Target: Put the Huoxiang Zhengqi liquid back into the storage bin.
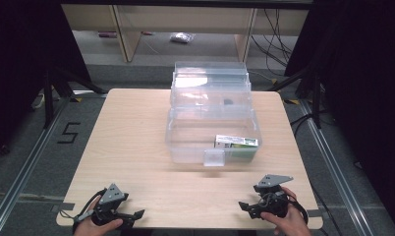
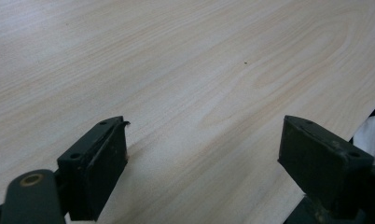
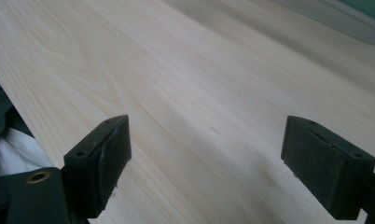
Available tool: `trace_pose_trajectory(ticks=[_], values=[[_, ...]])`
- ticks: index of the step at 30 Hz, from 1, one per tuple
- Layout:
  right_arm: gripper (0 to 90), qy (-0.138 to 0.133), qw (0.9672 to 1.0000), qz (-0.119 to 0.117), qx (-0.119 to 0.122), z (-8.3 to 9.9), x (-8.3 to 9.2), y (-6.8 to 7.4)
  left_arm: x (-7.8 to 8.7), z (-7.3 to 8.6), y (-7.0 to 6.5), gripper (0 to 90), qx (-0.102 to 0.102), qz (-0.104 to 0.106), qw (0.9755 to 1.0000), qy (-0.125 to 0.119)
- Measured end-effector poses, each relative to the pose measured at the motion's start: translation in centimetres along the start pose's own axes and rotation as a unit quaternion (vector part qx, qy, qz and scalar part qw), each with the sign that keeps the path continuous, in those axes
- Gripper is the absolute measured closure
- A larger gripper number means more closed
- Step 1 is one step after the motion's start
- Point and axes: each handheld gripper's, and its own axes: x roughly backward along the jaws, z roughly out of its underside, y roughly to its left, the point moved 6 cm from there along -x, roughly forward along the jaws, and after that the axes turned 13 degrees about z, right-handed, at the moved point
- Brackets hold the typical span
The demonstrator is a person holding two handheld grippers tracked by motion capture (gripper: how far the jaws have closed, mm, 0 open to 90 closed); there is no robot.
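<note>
A clear plastic storage box point(image 1: 185, 147) stands at the middle of the pale wooden table point(image 1: 131, 142), its lid point(image 1: 210, 81) swung open toward the back. Inside, at the right front, lies a small green and white carton point(image 1: 236, 142). My left gripper point(image 1: 134, 216) rests at the table's near left edge, held by a hand, and my right gripper point(image 1: 245, 209) at the near right edge. Both point inward. In the left gripper view the left gripper point(image 2: 205, 123) is open over bare wood. In the right gripper view the right gripper point(image 3: 207, 120) is open too, with a corner of the box point(image 3: 344, 18) far off.
A clear latch tab point(image 1: 214, 158) hangs at the box's front wall. A small dark spot point(image 1: 228, 102) shows on the lid. Bare wood lies between the grippers and the box. Beyond the table are wooden furniture legs, cables and a floor mark "5" point(image 1: 68, 132).
</note>
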Motion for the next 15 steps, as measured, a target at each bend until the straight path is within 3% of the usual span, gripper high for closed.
trace_pose_trajectory(ticks=[1,3,6,15], values=[[17.1,0.014,0.9999,-0.003,-0.002,0.15,0.16,0.19,-0.02,-0.02,-0.05,14.9,0.001,0.001,1.0000,-0.002],[17.1,0.013,0.9998,-0.006,0.013,0.32,0.00,0.24,-0.03,-0.05,-0.14,14.8,0.000,0.004,1.0000,-0.005],[17.2,0.020,0.9997,-0.009,0.010,0.42,0.09,0.47,0.01,-0.03,-0.10,14.8,-0.001,0.004,1.0000,-0.002],[17.2,0.003,0.9998,-0.005,0.020,0.35,-0.09,0.30,0.05,0.00,-0.07,14.8,-0.003,0.003,1.0000,0.002]])
